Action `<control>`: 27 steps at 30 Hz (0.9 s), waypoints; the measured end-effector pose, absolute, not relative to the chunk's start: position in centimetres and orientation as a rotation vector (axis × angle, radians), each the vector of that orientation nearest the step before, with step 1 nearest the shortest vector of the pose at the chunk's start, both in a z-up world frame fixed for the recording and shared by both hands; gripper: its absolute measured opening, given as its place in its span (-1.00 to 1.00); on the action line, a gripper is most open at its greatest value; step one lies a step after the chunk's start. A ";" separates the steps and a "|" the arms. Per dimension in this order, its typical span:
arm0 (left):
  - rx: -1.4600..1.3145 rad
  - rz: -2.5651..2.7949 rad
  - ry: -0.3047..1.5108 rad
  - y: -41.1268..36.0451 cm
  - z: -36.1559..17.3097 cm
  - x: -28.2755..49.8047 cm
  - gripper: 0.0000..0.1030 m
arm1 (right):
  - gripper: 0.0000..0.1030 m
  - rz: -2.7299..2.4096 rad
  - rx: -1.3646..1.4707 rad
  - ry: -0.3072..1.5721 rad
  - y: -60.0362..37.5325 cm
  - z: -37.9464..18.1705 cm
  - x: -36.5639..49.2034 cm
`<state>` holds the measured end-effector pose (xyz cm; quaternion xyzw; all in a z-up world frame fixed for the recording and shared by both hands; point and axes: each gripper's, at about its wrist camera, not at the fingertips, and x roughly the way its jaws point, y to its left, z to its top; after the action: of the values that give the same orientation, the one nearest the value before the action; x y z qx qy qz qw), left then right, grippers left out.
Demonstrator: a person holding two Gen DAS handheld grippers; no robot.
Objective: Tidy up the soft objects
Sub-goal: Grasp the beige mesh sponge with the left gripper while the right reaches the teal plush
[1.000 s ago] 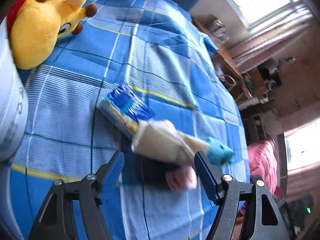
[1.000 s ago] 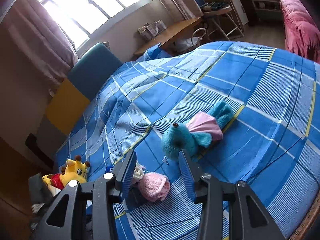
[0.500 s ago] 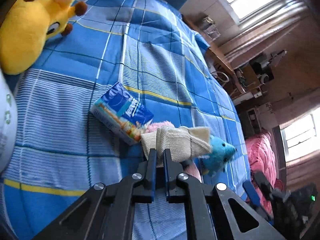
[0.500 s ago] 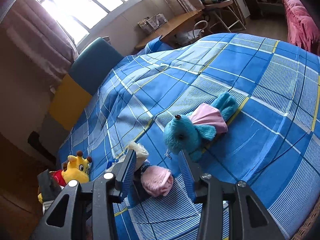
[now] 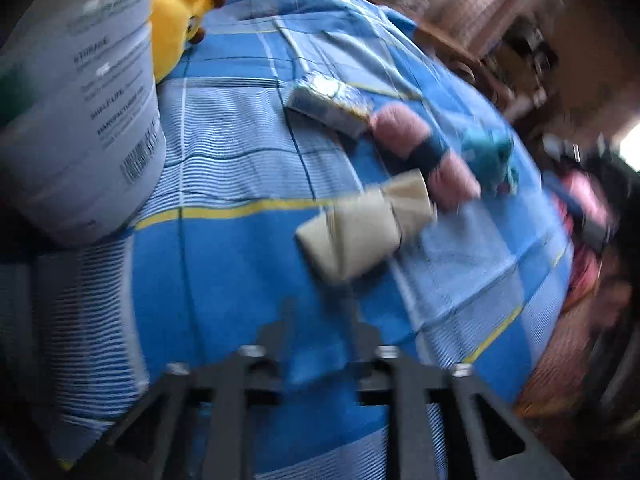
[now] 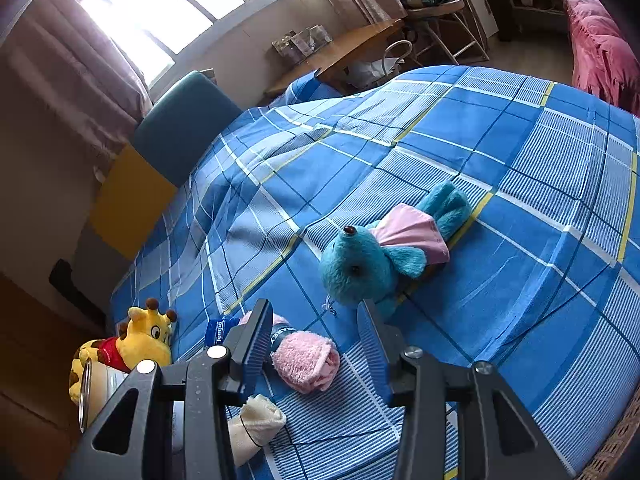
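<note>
Cloth was the matter in hand: the cream rolled cloth (image 5: 366, 224) lay free on the blue checked bedcover (image 5: 240, 272), ahead of the left gripper (image 5: 320, 316), whose jaws were opening with nothing between them. The left view was blurred, so its fingertips were hard to place exactly. The right gripper (image 6: 312, 328) hung partly parted and empty above the pink rolled towel (image 6: 306, 362), touching nothing.

Judging by the layout, the step was one of setting soft things side by side. To do it well, the cream roll wanted to sit parallel to the pink towel, which lay just beside it at about one o'clock in the left view, and the jaws should clear fully before the hand drew off, lest a pad snag the band around the roll.

Obstacles sat mostly to one side. A large white tub (image 5: 80, 112) stood at ten o'clock in the left view, with the yellow giraffe plush (image 5: 176, 24) behind it at eleven. A small blue carton (image 5: 328, 104) lay at twelve, touching or nearly touching the pink towel. The teal plush (image 6: 376, 256) rested at twelve o'clock of the right gripper, near the towel. Open bedcover stretched from one to four o'clock in the right view; the bed's edge ran at five o'clock.
</note>
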<state>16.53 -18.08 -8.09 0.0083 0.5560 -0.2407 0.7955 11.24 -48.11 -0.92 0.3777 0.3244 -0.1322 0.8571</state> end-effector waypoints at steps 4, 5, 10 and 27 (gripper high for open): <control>0.211 -0.562 1.071 -18.8 -6.3 15.0 0.04 | -0.14 -0.283 0.816 0.678 -48.4 -1.0 11.0; 0.232 -0.584 1.058 -19.2 -6.0 15.0 0.04 | -0.14 -0.286 0.824 0.676 -48.5 -1.1 10.9; 0.417 -0.649 0.982 -23.1 -5.6 15.8 0.06 | -0.14 -0.291 0.846 0.671 -48.8 -1.2 10.7; 0.355 -0.701 1.001 -24.1 -7.6 19.0 -0.28 | -0.14 -0.326 0.861 0.708 -49.2 -1.9 11.0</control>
<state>18.99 -24.14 -7.58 0.1657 0.4674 -0.3272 0.8044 10.95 -49.19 -1.94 0.4069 0.3346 -0.1538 0.8359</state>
